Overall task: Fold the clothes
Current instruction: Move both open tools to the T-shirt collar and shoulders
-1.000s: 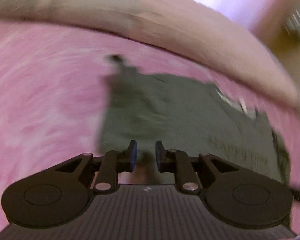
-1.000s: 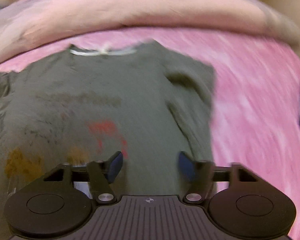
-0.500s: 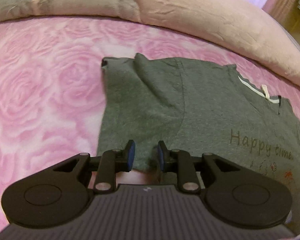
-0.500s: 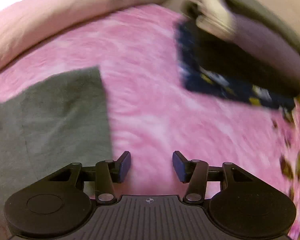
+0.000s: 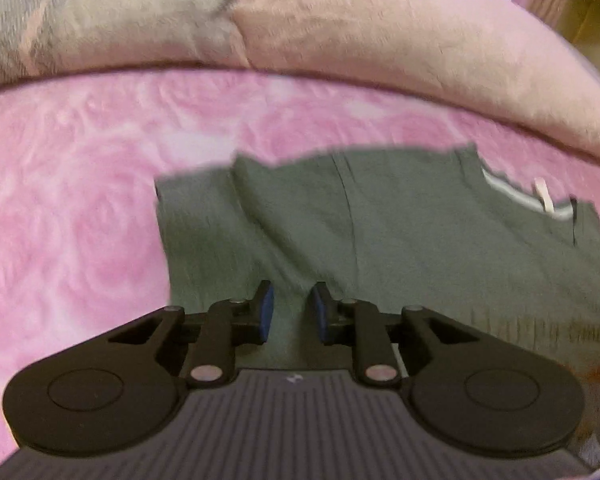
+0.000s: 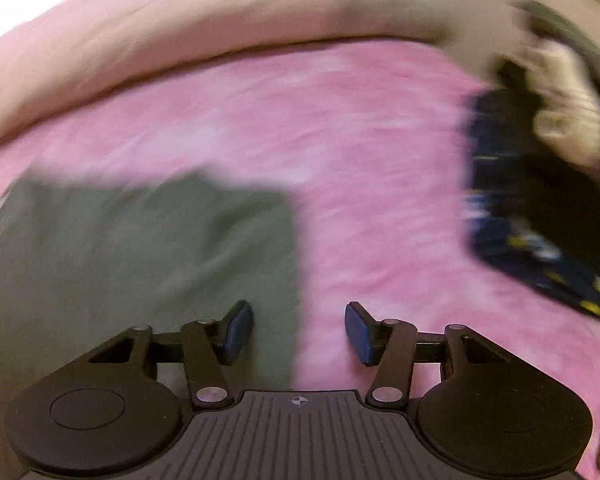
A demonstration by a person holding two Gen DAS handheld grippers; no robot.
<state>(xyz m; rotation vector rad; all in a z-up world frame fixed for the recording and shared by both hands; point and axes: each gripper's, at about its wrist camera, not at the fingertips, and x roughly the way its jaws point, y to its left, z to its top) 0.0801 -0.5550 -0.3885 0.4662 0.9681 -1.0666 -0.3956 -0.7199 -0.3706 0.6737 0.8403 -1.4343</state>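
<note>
On the pink bedspread [image 5: 80, 208] lies the grey T-shirt [image 5: 380, 232], spread flat, its white collar [image 5: 512, 196] toward the far side. My left gripper [image 5: 290, 307] hangs over its sleeve part, fingers a little apart, holding nothing. My right gripper [image 6: 299, 330] is wide apart over the shirt's edge. Dark folded clothes [image 6: 540, 216] lie well apart, blurred.
</note>
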